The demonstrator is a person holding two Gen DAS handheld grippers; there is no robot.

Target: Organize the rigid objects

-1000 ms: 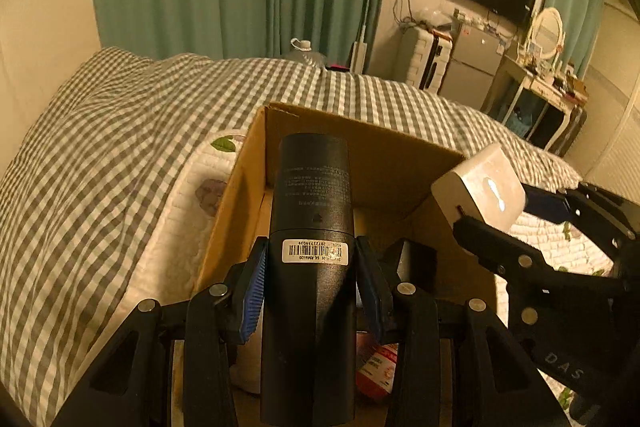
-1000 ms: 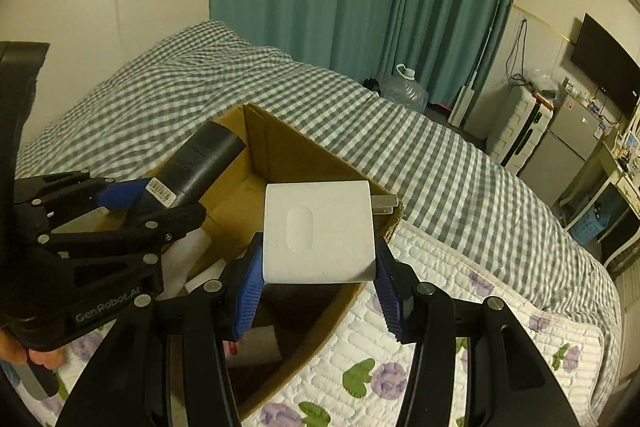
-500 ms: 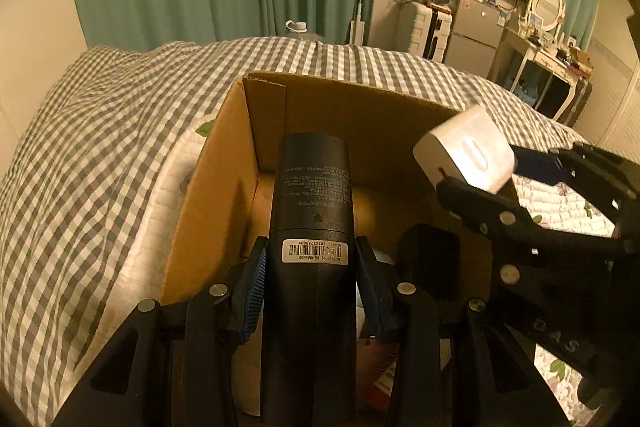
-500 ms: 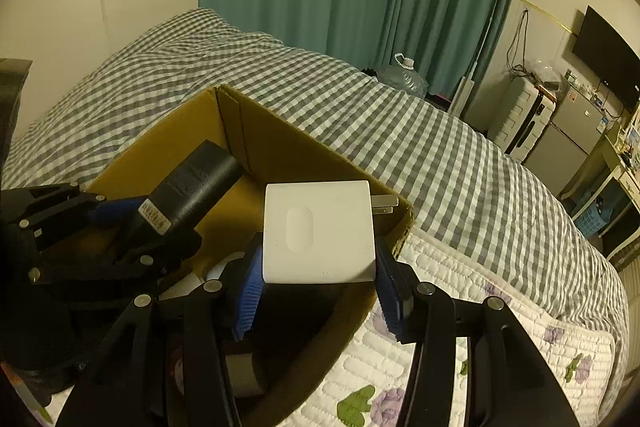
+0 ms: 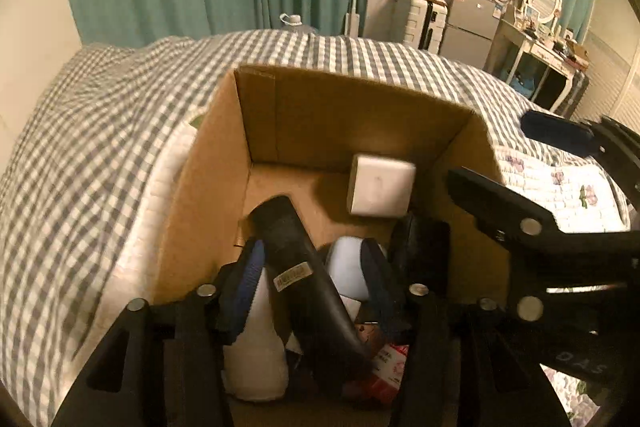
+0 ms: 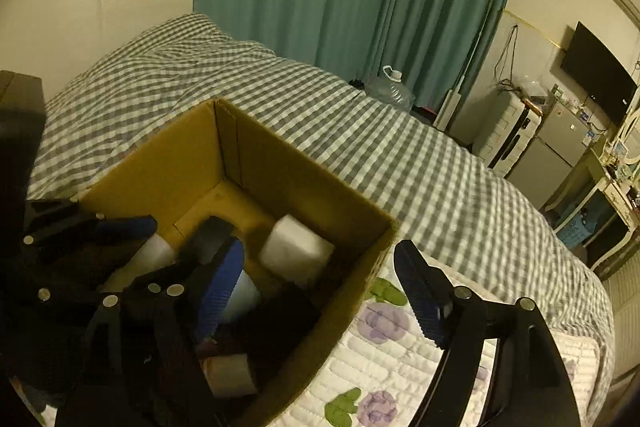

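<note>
1. And both go at once: the left gripper [image 5: 310,279] has just been opening its jaws, and the black bottle [image 5: 308,275] lies tilted between them, leaning toward the left pad, top end pointing into the cardboard box [image 5: 208,163]. Whether that pad touches it cannot be told; nothing looks clamped.
2. The right gripper [image 6: 320,291] has just been opening too, jaws wide apart, nothing between them. The white block [image 5: 380,185] is inside the box near the far right corner, blurred, and whether it has landed cannot be told.
3. The bottle looks a stiff, smooth, round cylinder, probably fairly light. It would likely roll or slip under a loose pinch. The best hold seems to be across the middle, near the barcode label [image 5: 293,273].
4. The block looks hard, flat-sided and light. Opposite flat faces should give the pads a sure seat; its corners would not.
5. The box sits on the bed [image 6: 400,163], already crowded near its front with a white bottle [image 5: 256,359] and a pale blue thing [image 5: 350,273], so anything dropped in may tumble against them.
</note>
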